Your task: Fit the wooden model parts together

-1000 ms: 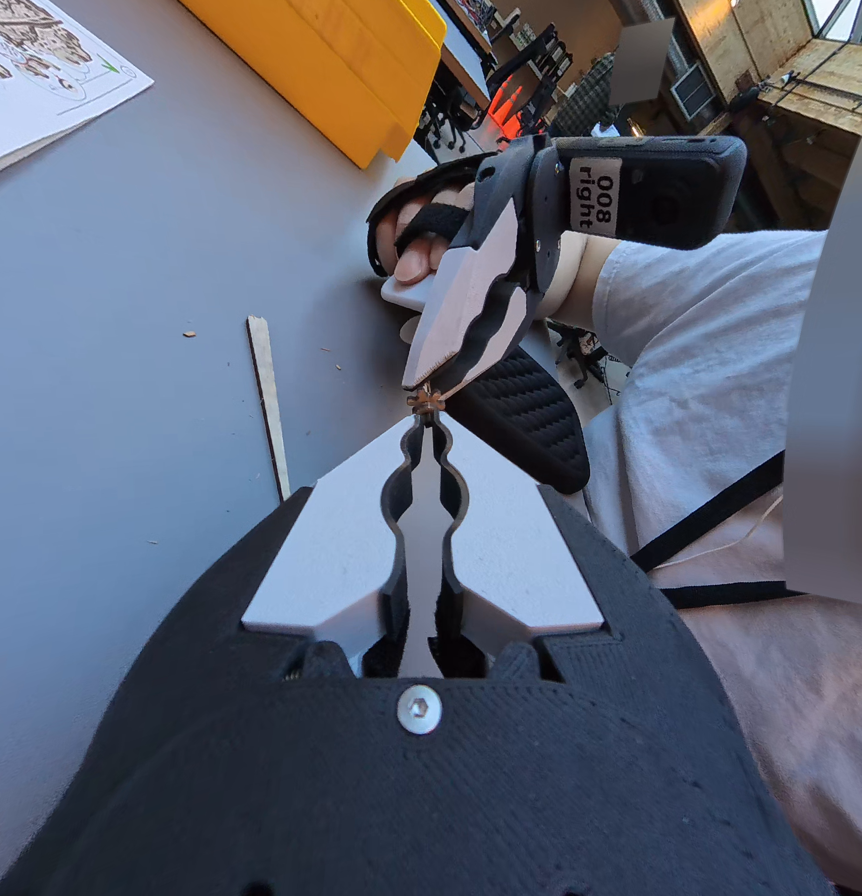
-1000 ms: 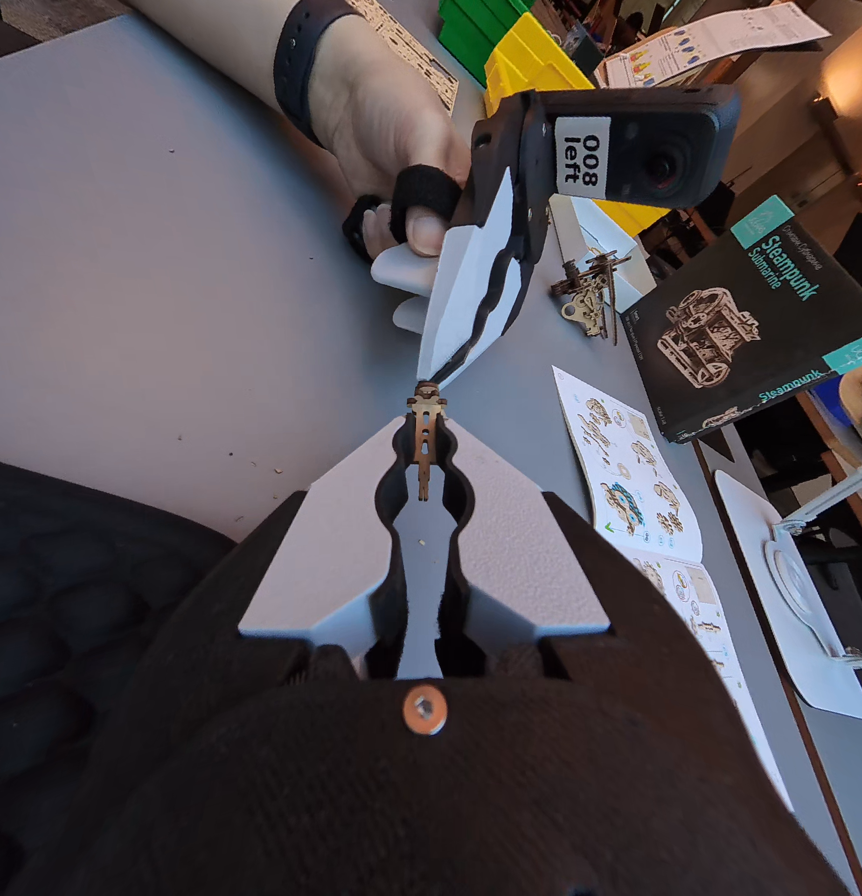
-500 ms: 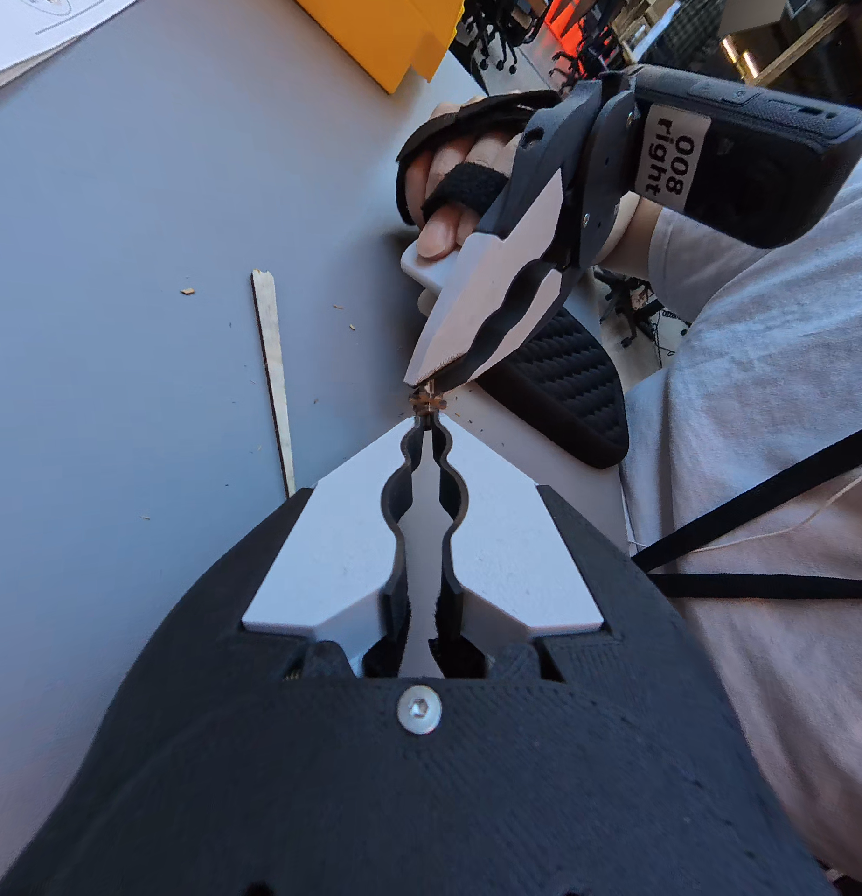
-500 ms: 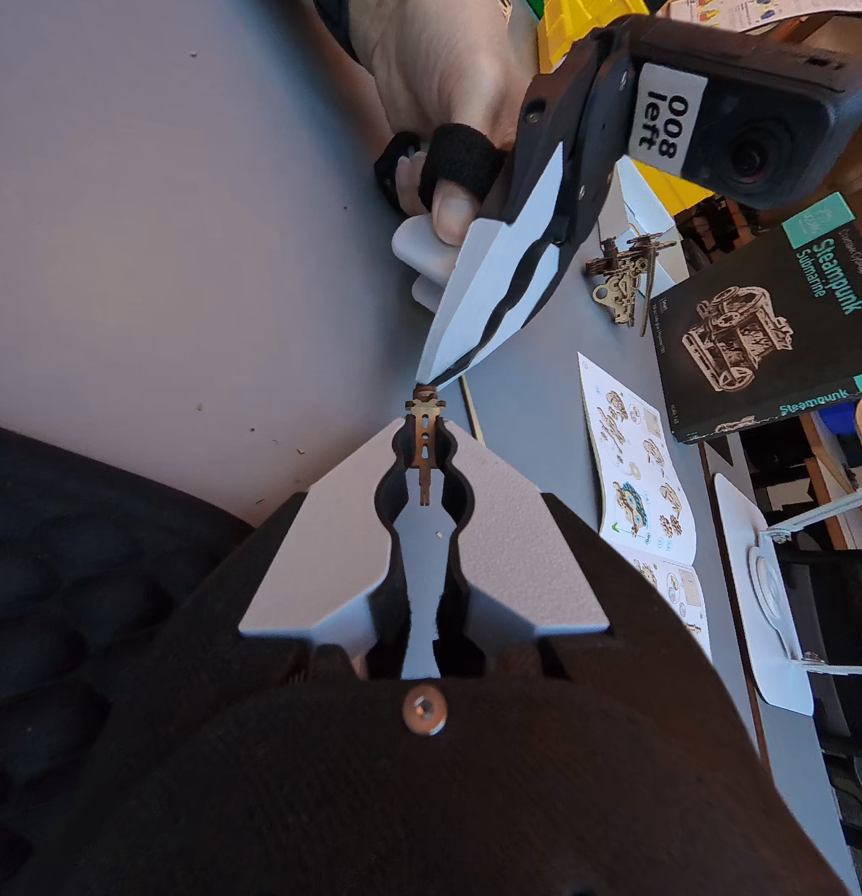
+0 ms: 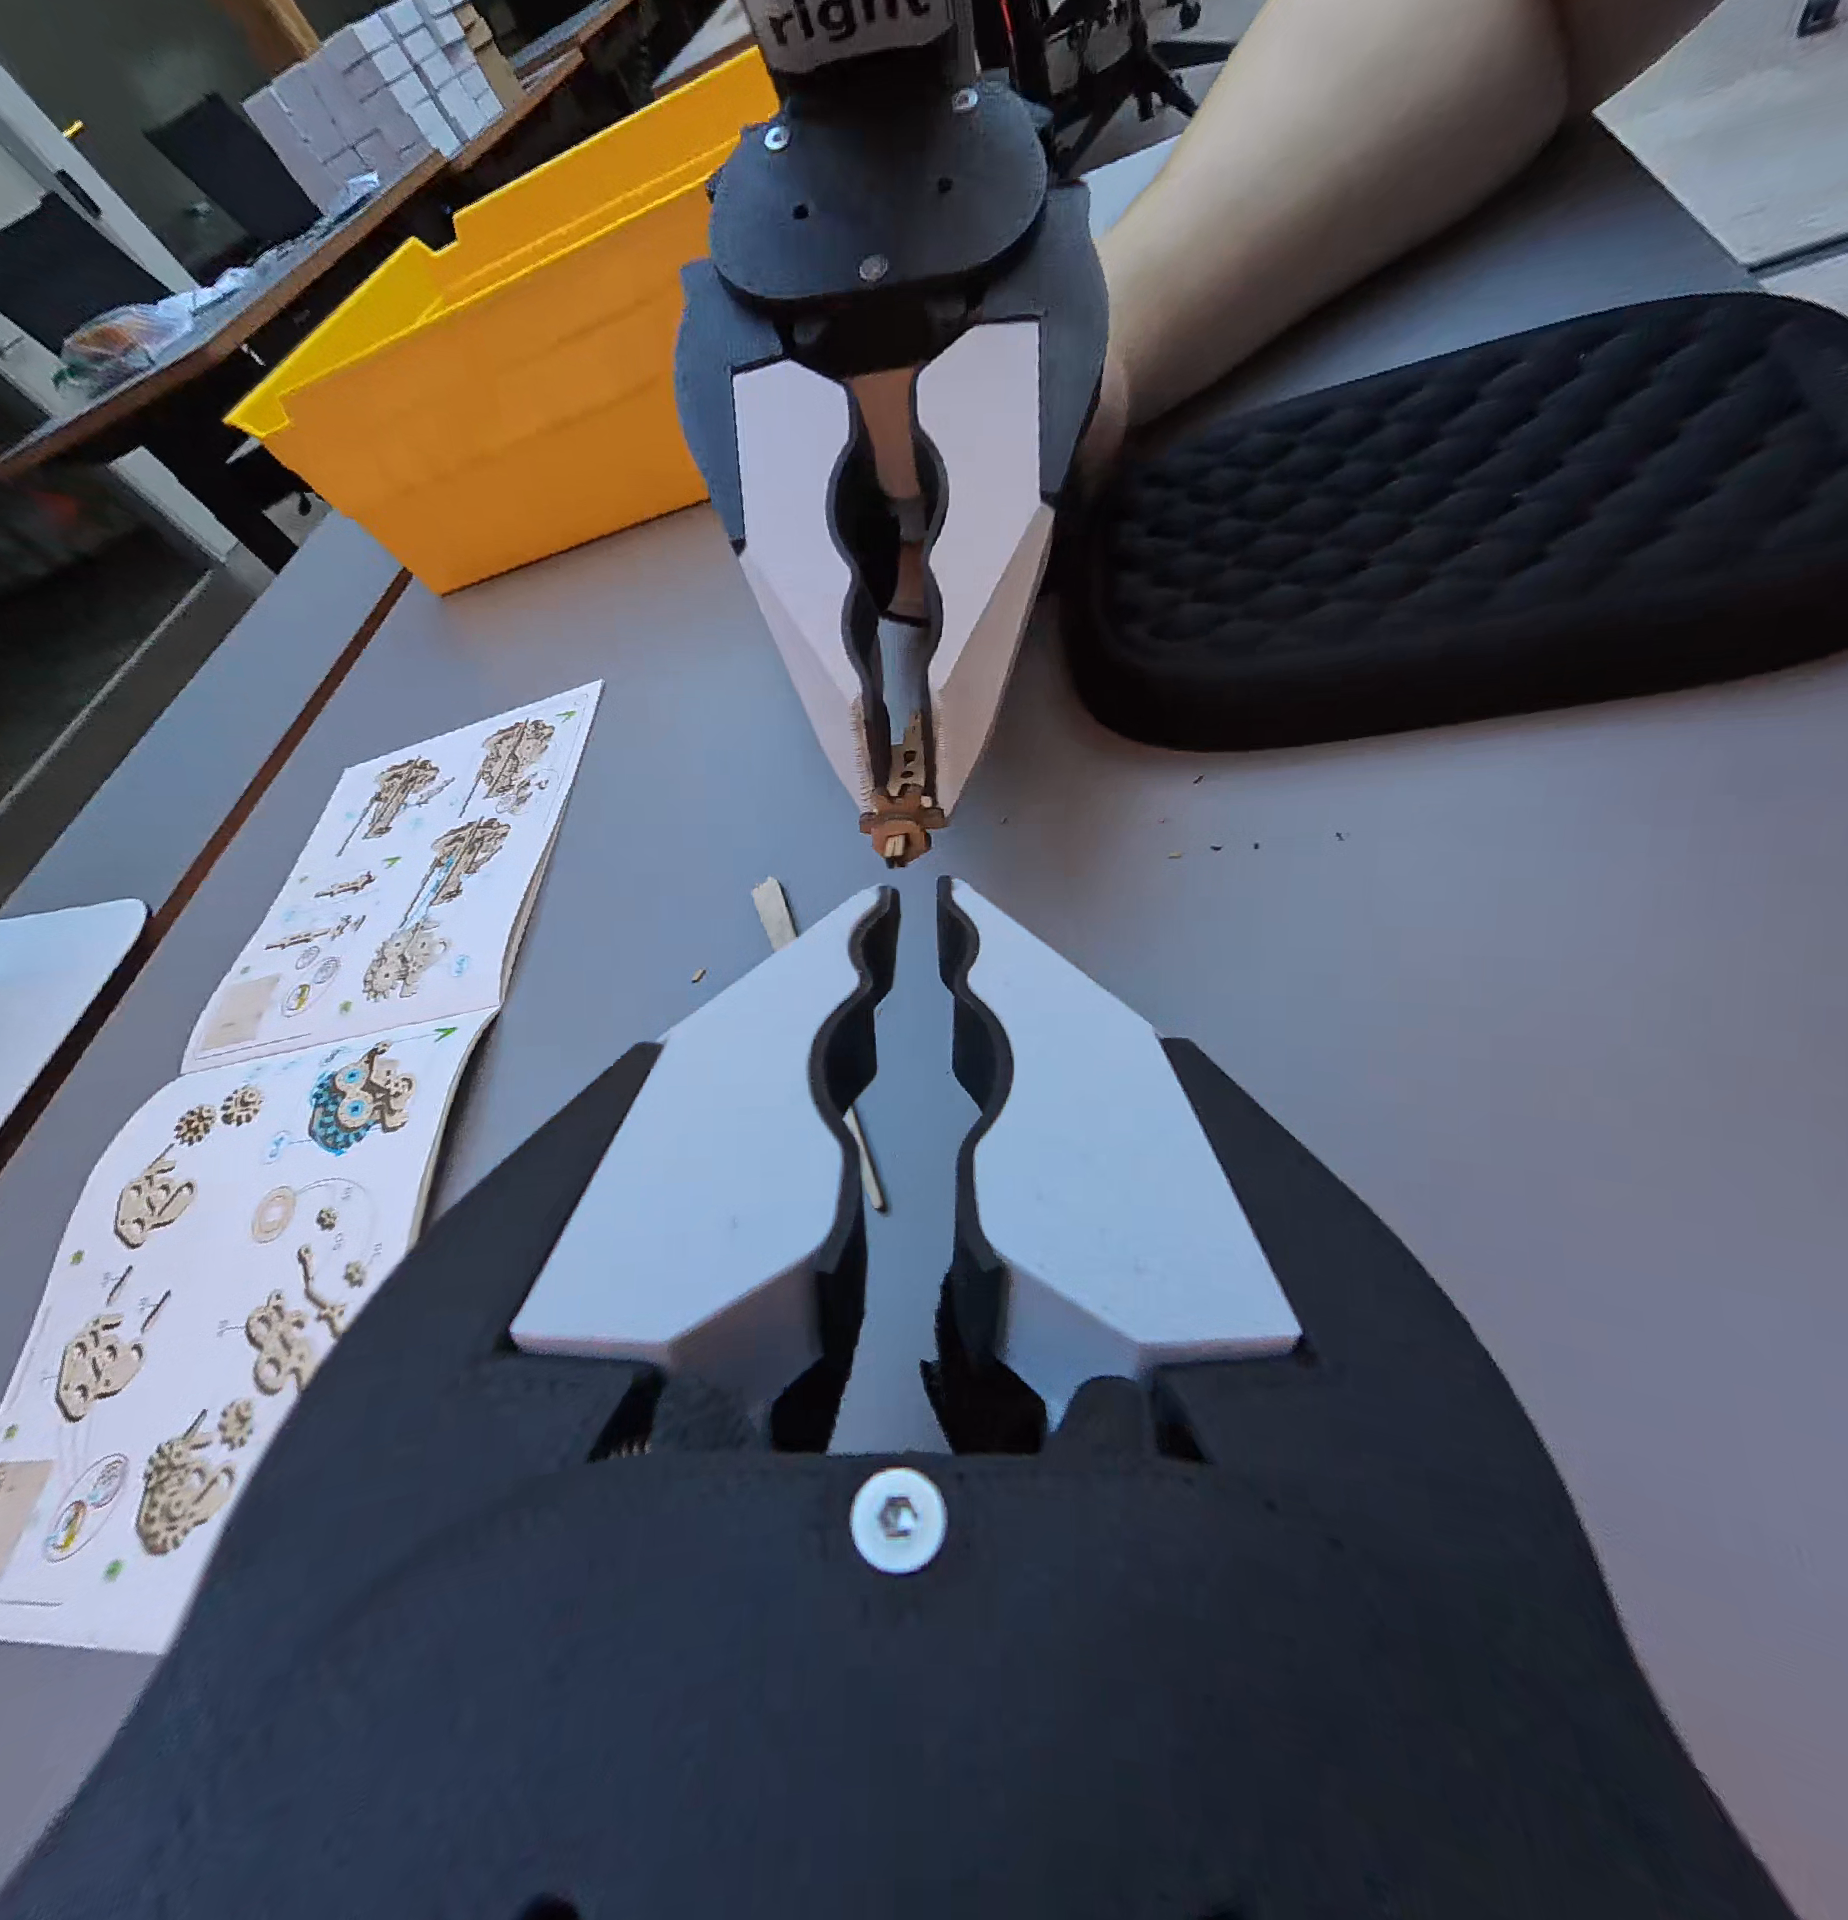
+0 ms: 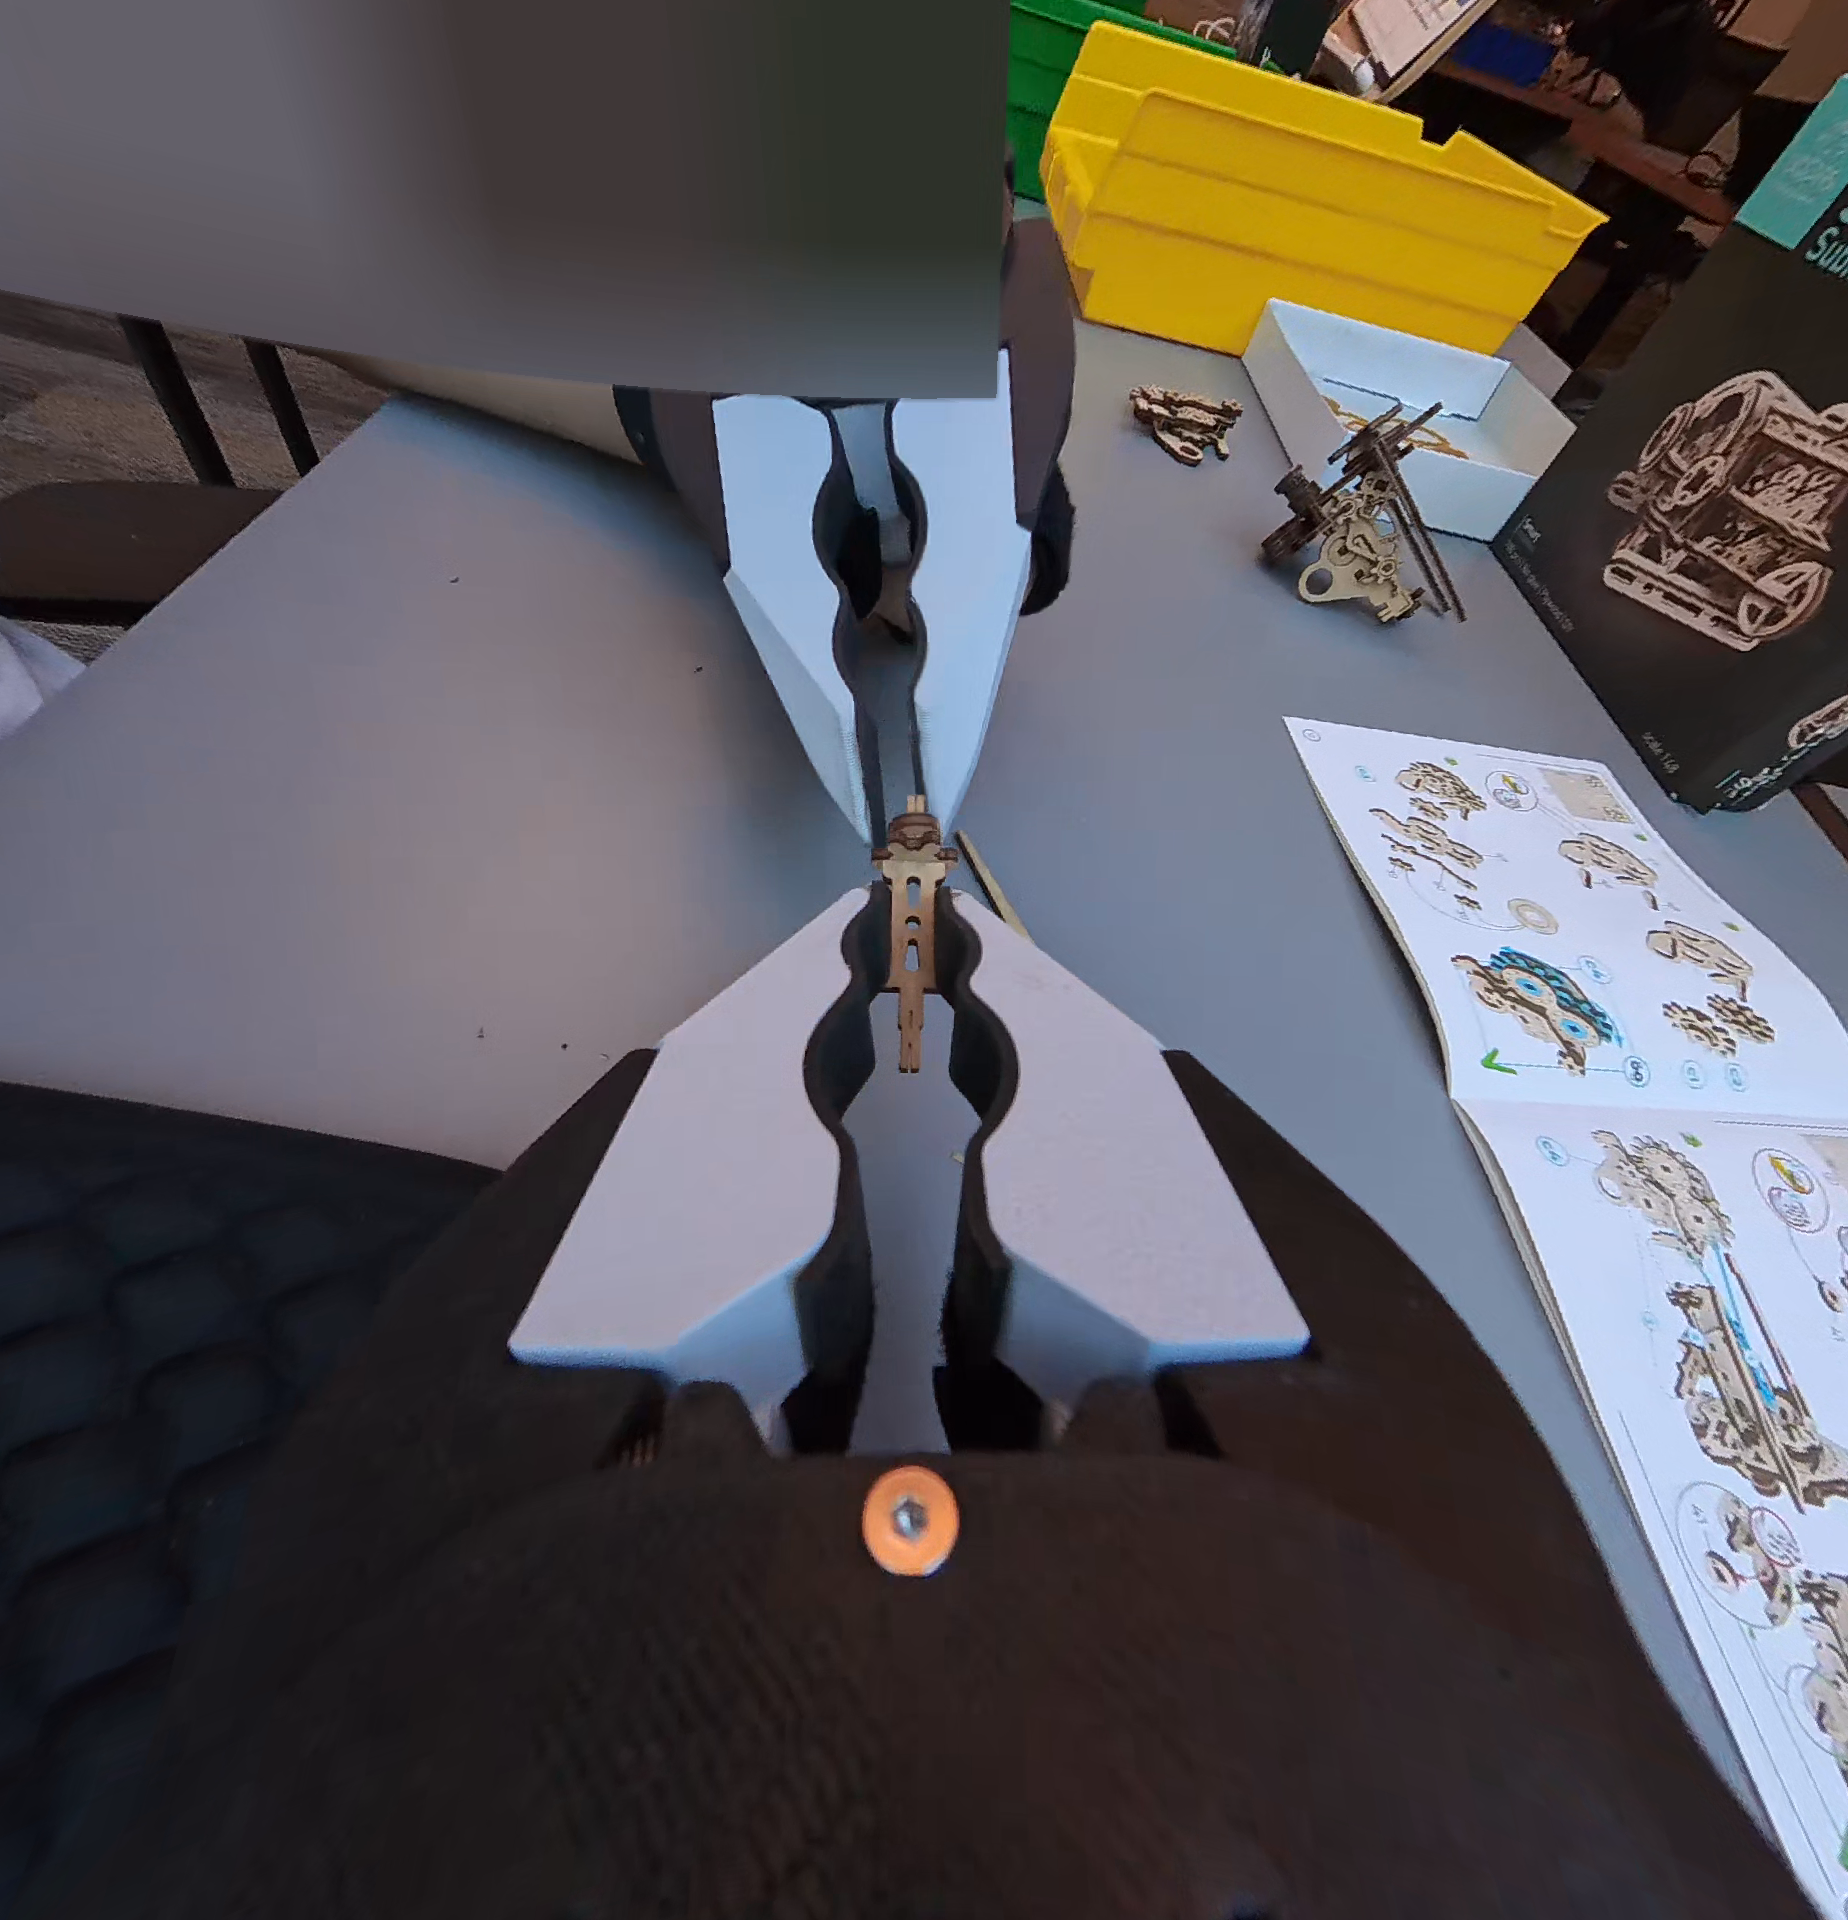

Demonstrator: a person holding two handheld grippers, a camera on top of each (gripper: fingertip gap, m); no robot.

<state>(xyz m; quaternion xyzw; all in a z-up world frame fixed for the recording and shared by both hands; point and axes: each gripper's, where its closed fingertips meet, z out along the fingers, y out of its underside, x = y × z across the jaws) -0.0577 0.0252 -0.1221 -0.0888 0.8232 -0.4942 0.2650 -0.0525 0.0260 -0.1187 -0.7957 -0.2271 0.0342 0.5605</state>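
My right gripper is shut on a thin wooden strip, held upright between its fingertips. A small wooden cap piece sits on the strip's far end. In the left wrist view the same strip and cap stick out of the right gripper. My left gripper points straight at it, tips just short of the cap, jaws a narrow gap apart and empty. It also shows in the right wrist view.
A yellow bin stands at the back. An open instruction booklet lies to one side. A black padded mat, a loose wooden stick, a part-built wooden model, a white box and a black kit box are on the grey table. The grippers are tip to tip, or close to it.
My left gripper has let go of the small cap piece and opened slightly; the cap now stays on the strip. Both grippers have swung round and now face each other head-on.
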